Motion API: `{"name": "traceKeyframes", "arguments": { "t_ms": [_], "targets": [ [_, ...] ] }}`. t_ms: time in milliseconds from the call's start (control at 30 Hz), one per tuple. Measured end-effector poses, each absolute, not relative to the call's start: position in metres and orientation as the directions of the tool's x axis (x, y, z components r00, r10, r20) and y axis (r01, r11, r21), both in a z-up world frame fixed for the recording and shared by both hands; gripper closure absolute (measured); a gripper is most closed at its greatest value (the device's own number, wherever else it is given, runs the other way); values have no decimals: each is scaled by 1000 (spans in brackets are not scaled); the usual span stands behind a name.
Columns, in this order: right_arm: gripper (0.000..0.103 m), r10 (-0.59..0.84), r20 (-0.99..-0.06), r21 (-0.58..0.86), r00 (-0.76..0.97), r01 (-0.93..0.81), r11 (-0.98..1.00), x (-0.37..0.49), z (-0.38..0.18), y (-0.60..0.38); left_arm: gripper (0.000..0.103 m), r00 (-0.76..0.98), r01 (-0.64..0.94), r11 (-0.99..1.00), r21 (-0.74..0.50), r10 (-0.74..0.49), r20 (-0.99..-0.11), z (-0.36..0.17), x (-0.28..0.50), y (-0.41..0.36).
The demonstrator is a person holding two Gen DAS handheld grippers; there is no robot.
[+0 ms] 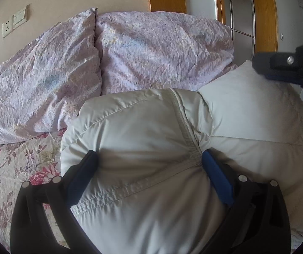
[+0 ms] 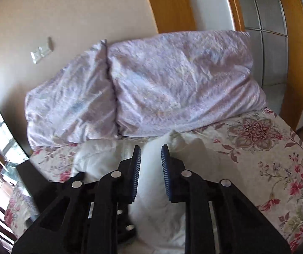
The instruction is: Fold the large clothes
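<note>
A white puffy quilted jacket (image 1: 236,116) lies bunched on a floral bed. In the left wrist view my left gripper (image 1: 149,156) has its jaws spread wide around a thick fold of the jacket, which bulges between the fingers (image 1: 214,173). In the right wrist view my right gripper (image 2: 150,154) has its jaws narrowly apart with a fold of the white jacket (image 2: 151,186) between the blue pads (image 2: 166,169). The right gripper also shows in the left wrist view (image 1: 286,67) at the right, above the jacket.
Two lilac pillows (image 1: 109,63) (image 2: 151,84) lean against the beige wall at the head of the bed. A floral sheet (image 2: 267,158) covers the bed. A wooden door frame (image 2: 297,63) and wardrobe stand at the right. Wall switches (image 1: 14,21) are at the left.
</note>
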State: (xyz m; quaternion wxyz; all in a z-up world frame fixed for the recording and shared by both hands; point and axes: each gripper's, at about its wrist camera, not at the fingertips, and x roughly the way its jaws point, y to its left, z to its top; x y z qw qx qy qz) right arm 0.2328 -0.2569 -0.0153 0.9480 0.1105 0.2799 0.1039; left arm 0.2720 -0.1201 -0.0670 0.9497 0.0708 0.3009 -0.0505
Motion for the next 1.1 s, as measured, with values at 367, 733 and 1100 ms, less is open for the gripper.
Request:
{"name": "traceKeyframes", "arguments": {
  "t_ms": [367, 733, 1100],
  "targets": [
    [91, 146, -601, 210, 786, -20, 977, 266, -88, -279, 3, 819, 162, 985, 61, -99, -566, -63, 270, -122],
    [91, 152, -644, 215, 750, -13, 977, 287, -122, -279, 2, 807, 156, 980, 122, -55, -588, -66, 277, -136],
    [91, 193, -695, 246, 692, -23, 969, 301, -135, -281, 2, 781, 150, 979, 135, -34, -623, -72, 287, -136]
  ]
}}
